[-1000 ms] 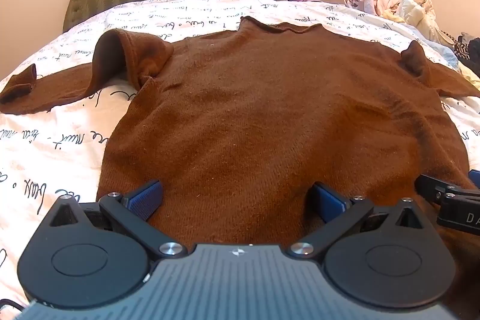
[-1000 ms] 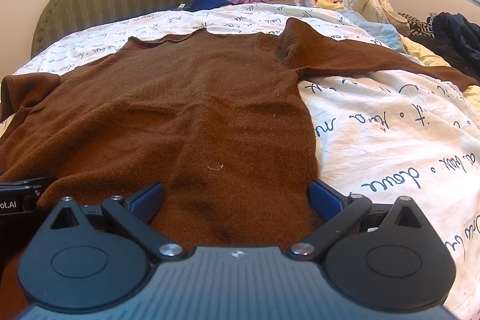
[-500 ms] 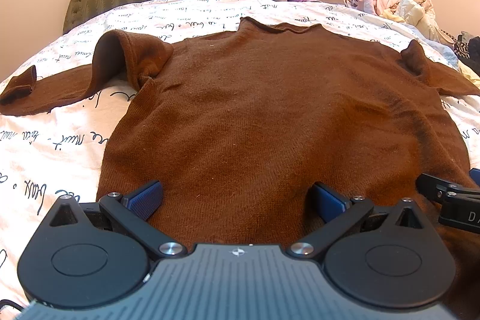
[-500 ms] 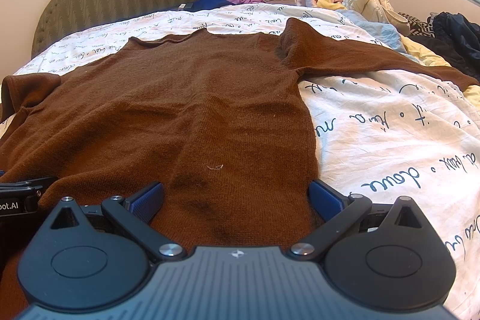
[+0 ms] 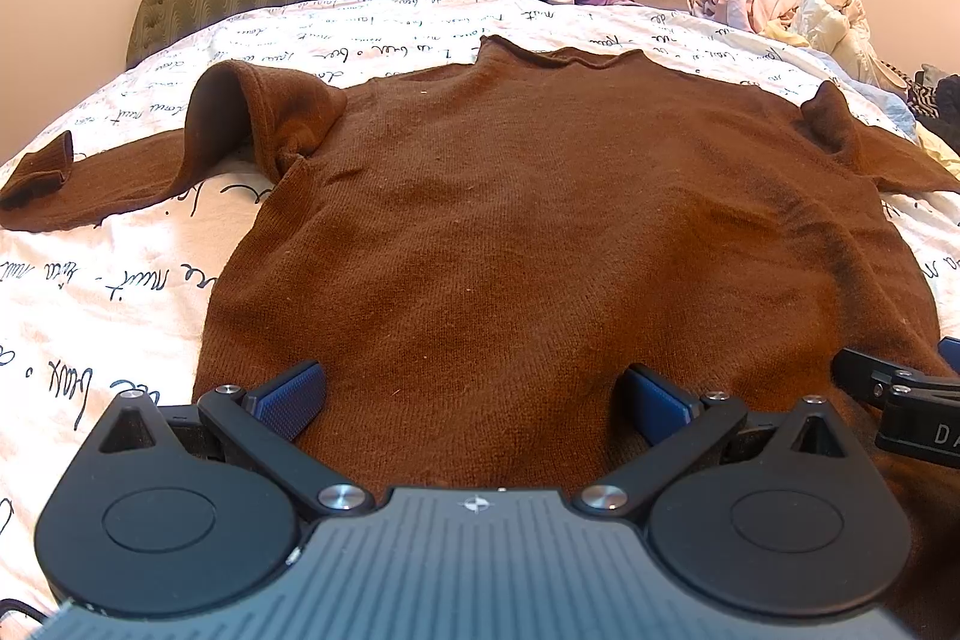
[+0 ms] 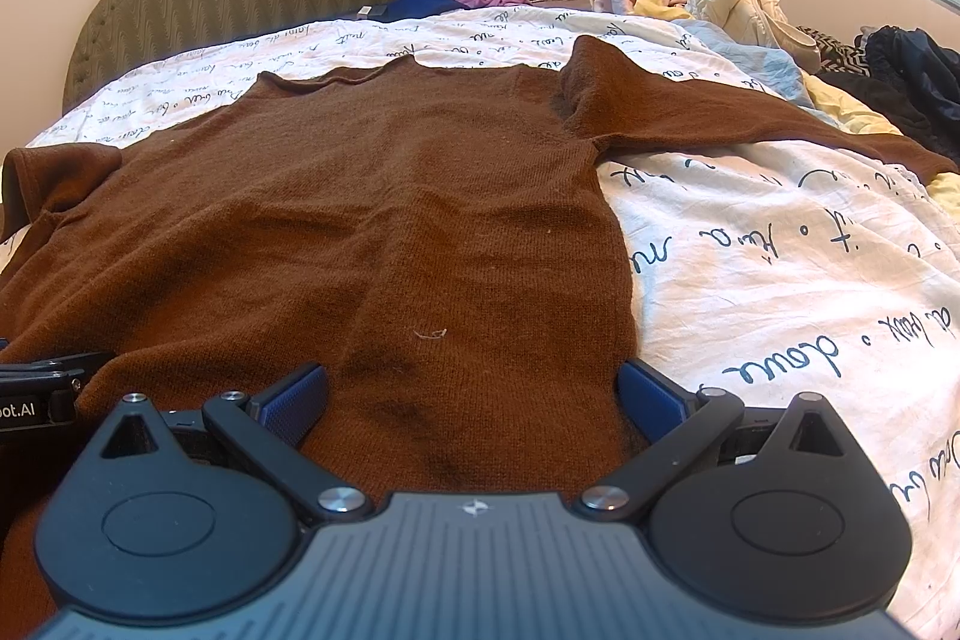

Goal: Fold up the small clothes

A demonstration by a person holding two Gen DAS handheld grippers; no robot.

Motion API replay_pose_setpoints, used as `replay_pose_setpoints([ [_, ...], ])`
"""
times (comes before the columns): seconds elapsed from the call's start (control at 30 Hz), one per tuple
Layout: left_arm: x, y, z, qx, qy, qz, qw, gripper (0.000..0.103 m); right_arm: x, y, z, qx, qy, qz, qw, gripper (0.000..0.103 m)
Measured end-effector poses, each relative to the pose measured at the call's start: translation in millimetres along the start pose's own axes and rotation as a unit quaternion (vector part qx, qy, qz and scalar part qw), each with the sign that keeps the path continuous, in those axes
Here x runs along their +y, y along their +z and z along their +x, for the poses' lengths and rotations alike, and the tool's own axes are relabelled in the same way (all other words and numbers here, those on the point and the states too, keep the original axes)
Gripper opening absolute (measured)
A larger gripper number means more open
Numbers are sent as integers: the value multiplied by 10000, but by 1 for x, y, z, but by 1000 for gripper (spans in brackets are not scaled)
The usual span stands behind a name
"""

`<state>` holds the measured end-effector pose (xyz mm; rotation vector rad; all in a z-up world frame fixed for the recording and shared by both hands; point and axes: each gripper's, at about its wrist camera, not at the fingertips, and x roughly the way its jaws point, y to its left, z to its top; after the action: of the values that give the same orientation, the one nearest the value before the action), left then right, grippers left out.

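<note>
brown sweater [image 5: 540, 232] lies flat on the bed [image 5: 120, 292], neckline at 12 o'clock, hem at 6. left gripper [image 5: 474, 394] and right gripper [image 6: 474, 394] fingers spread wide at the hem. nothing has shifted since the earlier frames; no fold begun.

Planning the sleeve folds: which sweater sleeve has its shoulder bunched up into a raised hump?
The sleeve on the left gripper's side: its shoulder stands up in a hump, while the other sleeve lies flatter.
</note>
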<state>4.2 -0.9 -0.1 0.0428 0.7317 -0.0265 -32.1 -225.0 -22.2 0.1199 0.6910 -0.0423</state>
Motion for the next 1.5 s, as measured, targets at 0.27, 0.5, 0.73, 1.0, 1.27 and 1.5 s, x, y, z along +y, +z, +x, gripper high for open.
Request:
replay_pose_setpoints([
  [0.27,0,0,-1,-10,-4,-9,10000,103,0,0,0,-1,1,2,10000,103],
  [0.5,0,0,-1,-17,-4,-12,10000,103,0,0,0,1,-2,-2,10000,103],
  [0.73,0,0,-1,-18,-5,-12,10000,103,0,0,0,0,-4,-4,10000,103],
  [1.0,-1,1,-2,-11,8,5,10000,103,4,-2,1,5,3,-2,10000,103],
  [1.27,0,0,-2,-38,-14,-21,10000,103,-2,3,-6,134,184,-155,9996,103],
  [1.5,1,-1,-2,-38,-12,-19,10000,103,-61,44,-15,-138,680,252,9973,103],
])
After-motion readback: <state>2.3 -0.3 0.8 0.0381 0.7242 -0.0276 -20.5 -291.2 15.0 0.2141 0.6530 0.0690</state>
